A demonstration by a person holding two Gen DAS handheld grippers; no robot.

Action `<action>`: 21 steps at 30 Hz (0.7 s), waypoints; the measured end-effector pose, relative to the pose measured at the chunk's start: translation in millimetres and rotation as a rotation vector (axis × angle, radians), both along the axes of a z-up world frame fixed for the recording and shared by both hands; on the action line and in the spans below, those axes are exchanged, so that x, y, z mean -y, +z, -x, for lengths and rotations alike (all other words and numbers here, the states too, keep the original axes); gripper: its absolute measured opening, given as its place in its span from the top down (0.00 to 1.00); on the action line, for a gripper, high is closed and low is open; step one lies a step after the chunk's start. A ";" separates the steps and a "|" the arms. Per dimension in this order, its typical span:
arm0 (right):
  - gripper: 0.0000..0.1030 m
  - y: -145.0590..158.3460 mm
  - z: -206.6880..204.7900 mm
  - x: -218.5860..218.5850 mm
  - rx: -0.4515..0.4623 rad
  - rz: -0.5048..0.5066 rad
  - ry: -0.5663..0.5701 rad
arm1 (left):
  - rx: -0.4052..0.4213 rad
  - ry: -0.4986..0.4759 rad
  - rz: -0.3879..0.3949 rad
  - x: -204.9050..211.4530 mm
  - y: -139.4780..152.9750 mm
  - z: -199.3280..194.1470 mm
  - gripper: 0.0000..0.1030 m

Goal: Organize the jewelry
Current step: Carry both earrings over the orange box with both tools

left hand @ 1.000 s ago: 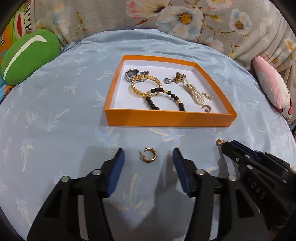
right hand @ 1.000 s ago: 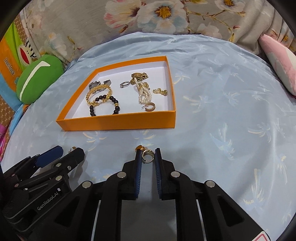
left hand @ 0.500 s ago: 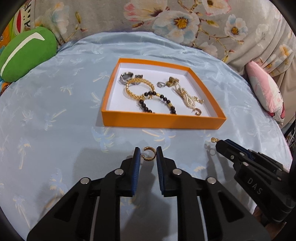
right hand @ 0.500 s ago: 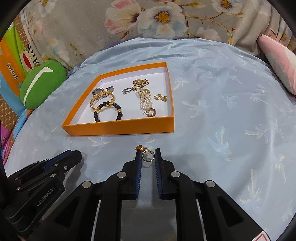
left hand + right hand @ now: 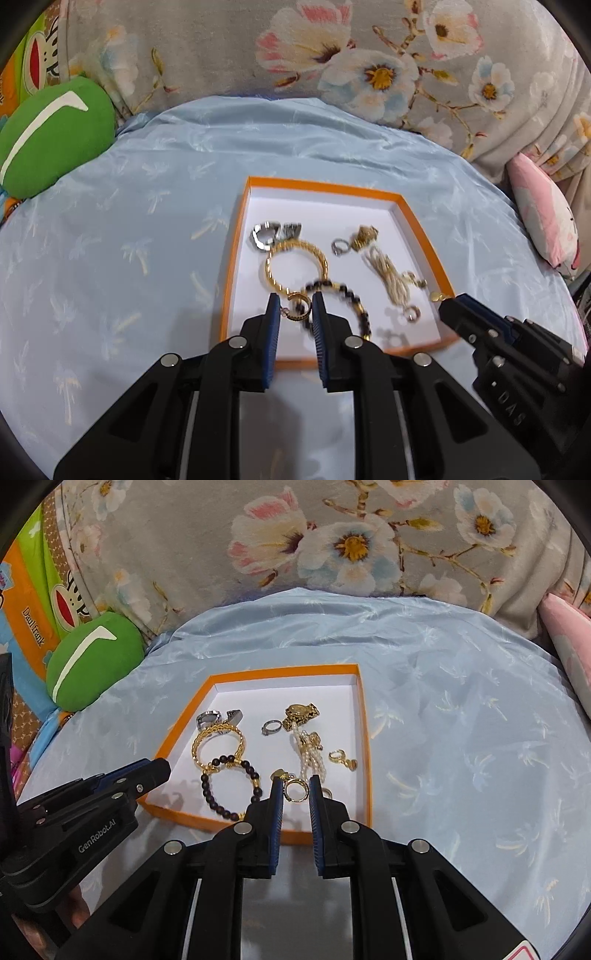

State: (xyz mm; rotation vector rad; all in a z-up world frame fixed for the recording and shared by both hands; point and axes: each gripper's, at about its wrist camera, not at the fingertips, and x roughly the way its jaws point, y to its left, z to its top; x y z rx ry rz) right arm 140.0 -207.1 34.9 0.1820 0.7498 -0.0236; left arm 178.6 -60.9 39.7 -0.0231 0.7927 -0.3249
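Note:
An orange box (image 5: 229,266) with a white floor holds several pieces: a gold bangle (image 5: 295,264), a black bead bracelet (image 5: 351,299), pearl strands (image 5: 388,277) and silver rings (image 5: 266,232). My left gripper (image 5: 295,312) is shut on a gold hoop earring (image 5: 297,310) and holds it over the box's near left part. My right gripper (image 5: 295,788) is shut on a gold ring earring with a small charm (image 5: 295,788), over the box's (image 5: 364,738) near right part. The right gripper also shows in the left wrist view (image 5: 458,306).
The box lies on a light blue palm-print cloth (image 5: 110,258). A green cushion (image 5: 48,136) is at the back left, a pink cushion (image 5: 543,218) at the right. A floral fabric (image 5: 332,542) rises behind. The left gripper's body (image 5: 92,805) crosses the right wrist view.
My left gripper closed on the hoop earring on the cloth and lifted it. Both grippers moved forward and now hold their earrings over the box.

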 end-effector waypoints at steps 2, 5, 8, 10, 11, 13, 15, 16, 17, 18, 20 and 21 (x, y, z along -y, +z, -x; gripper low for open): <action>0.88 -2.1 -14.5 -1.7 -0.003 -0.003 0.004 | 0.008 0.008 -0.002 3.9 0.4 -10.9 0.84; 0.88 -7.5 -30.8 -3.6 -0.009 -0.001 0.005 | 0.004 0.018 -0.005 8.5 -2.3 -26.5 0.84; 0.88 -13.3 -42.9 -2.4 -0.014 -0.008 0.000 | -0.004 0.023 -0.008 11.1 -7.2 -38.9 0.84; 0.88 -16.5 -48.7 -1.6 -0.018 -0.011 -0.003 | -0.009 0.027 -0.005 11.5 -9.8 -44.6 0.84; 0.88 -18.0 -51.2 -1.5 -0.020 -0.011 -0.002 | -0.010 0.029 -0.005 11.6 -11.2 -47.0 0.84; 0.88 -20.1 -55.4 -1.8 -0.022 -0.009 0.000 | -0.008 0.031 -0.011 13.4 -12.5 -49.9 0.84; 0.88 -21.7 -57.8 -2.8 -0.024 -0.008 0.003 | -0.007 0.030 -0.014 14.7 -14.4 -51.0 0.84; 0.88 -22.8 -59.1 -3.7 -0.025 -0.007 0.007 | -0.008 0.029 -0.015 15.2 -15.1 -51.6 0.84; 0.88 -23.7 -60.0 -4.4 -0.027 -0.006 0.009 | -0.010 0.029 -0.019 15.8 -16.3 -52.1 0.84; 0.88 -24.6 -60.8 -5.1 -0.027 -0.005 0.010 | -0.011 0.029 -0.022 16.1 -17.1 -52.6 0.84; 0.87 -26.0 -61.9 -5.4 -0.030 -0.005 0.011 | -0.017 0.034 -0.020 15.2 -18.8 -54.6 0.84; 0.87 -26.5 -62.2 -5.5 -0.030 -0.005 0.011 | -0.021 0.036 -0.018 14.5 -19.4 -55.4 0.84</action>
